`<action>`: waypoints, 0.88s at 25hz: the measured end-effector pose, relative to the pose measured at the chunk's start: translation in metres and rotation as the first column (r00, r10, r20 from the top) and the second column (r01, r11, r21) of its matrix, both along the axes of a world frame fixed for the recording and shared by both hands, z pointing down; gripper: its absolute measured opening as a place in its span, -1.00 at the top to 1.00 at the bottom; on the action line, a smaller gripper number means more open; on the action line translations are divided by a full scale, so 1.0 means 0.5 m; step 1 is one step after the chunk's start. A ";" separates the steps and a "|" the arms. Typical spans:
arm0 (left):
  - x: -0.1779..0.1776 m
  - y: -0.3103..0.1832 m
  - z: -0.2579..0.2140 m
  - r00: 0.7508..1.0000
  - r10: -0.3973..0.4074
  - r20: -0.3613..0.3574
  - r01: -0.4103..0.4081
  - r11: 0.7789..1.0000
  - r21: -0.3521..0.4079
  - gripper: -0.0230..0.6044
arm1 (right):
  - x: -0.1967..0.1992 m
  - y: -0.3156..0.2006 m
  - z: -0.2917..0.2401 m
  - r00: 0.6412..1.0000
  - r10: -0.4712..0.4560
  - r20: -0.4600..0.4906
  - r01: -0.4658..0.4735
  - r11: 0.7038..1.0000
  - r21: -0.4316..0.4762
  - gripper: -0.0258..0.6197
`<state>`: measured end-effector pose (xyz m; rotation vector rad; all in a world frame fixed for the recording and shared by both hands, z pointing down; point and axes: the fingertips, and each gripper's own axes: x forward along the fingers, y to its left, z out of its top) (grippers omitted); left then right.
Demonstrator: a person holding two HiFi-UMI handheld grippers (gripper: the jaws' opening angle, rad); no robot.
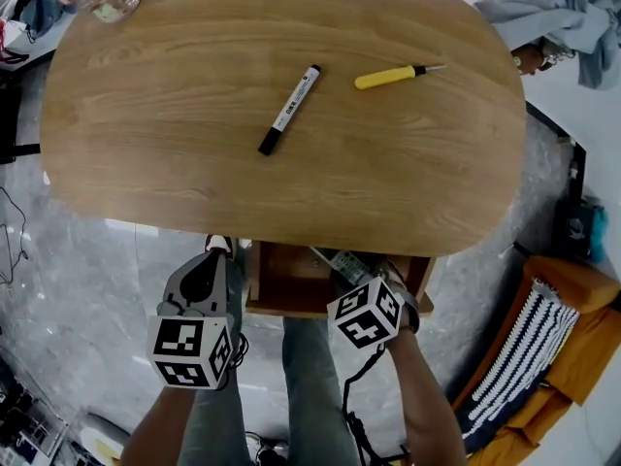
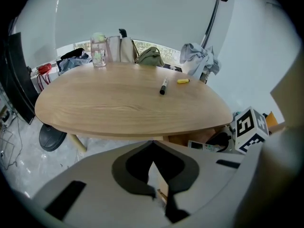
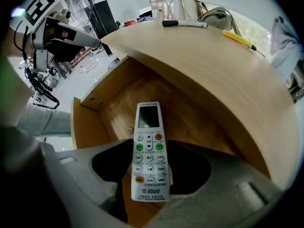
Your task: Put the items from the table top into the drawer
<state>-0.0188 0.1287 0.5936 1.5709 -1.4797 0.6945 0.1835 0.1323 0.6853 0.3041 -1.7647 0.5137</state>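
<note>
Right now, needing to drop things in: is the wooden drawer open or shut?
Open: the wooden drawer shows its floor below the white remote in the right gripper.

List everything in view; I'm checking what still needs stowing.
table: one, light wood, centre
marker: one, black-white, on table
screwdriver: one, yellow, on table
remote: one, white, in right gripper's fingers above drawer
drawer: one, wooden, open under table's near edge
bottle: one, clear, table's far-left edge
clothes: one heap, grey-blue, beyond table's right end
seat: one, orange, right of table
left gripper: one, grey, shut, empty, beside drawer
right gripper: one, grey, shut on remote
</note>
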 end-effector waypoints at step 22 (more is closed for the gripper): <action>0.005 -0.089 -0.121 0.995 0.096 0.019 -0.097 0.993 0.062 0.94 | -0.032 -0.018 -0.216 0.970 0.230 0.083 -0.233 0.972 0.022 0.16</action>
